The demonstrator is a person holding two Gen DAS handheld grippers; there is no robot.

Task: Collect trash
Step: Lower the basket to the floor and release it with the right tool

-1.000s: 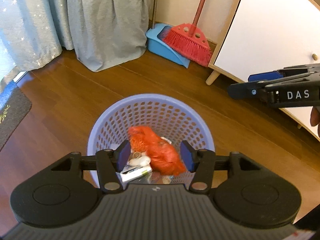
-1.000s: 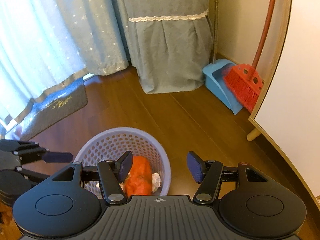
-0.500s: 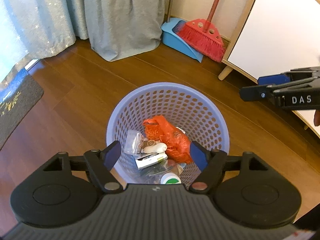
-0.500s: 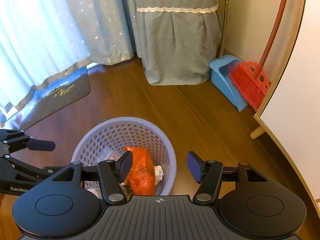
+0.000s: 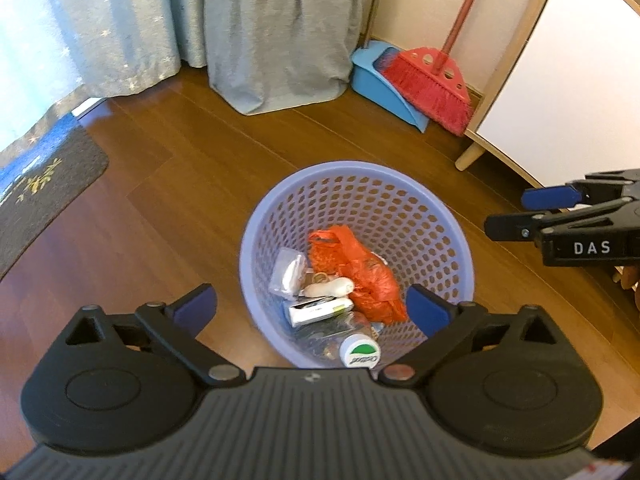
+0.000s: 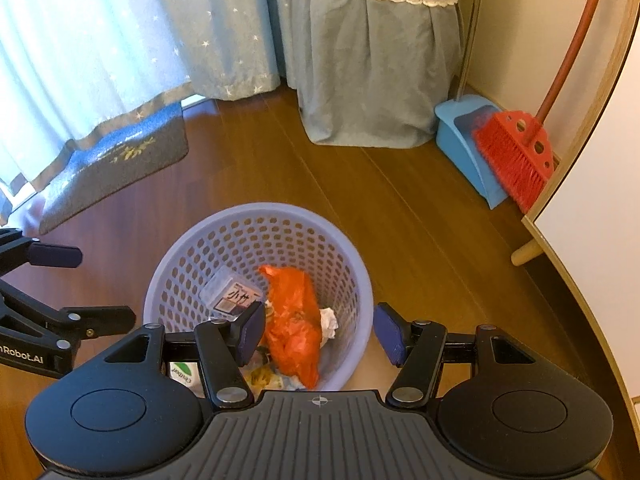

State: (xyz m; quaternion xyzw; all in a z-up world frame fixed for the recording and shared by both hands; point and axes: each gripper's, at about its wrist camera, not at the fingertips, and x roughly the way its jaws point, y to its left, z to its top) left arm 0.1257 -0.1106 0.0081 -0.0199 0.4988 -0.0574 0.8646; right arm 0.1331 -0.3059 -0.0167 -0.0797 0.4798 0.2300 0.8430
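Note:
A lavender perforated basket (image 5: 352, 166) stands on the wood floor and holds trash: an orange plastic bag (image 5: 352, 268), a white box (image 5: 316, 311), a clear packet (image 5: 286, 276) and a bottle with a white cap (image 5: 359, 354). My left gripper (image 5: 312, 310) hovers above the basket's near rim, open wide and empty. My right gripper (image 5: 516, 214) floats to the right of the basket, open. In the right wrist view the right gripper (image 6: 319, 334) is open over the basket (image 6: 256, 207), above the orange bag (image 6: 294, 320). The left gripper (image 6: 94, 288) shows at the left edge.
A red broom (image 5: 430, 84) leans in a blue dustpan (image 5: 376, 82) by the wall. A white cabinet on wooden legs (image 5: 568, 92) stands at the right. Grey-blue curtains (image 5: 280, 36) hang behind, and a dark mat (image 5: 40, 176) lies at the left.
The left gripper's fingers spread apart from around the orange bag, which now lies lower in the basket. Both grippers have risen and drawn back from the basket.

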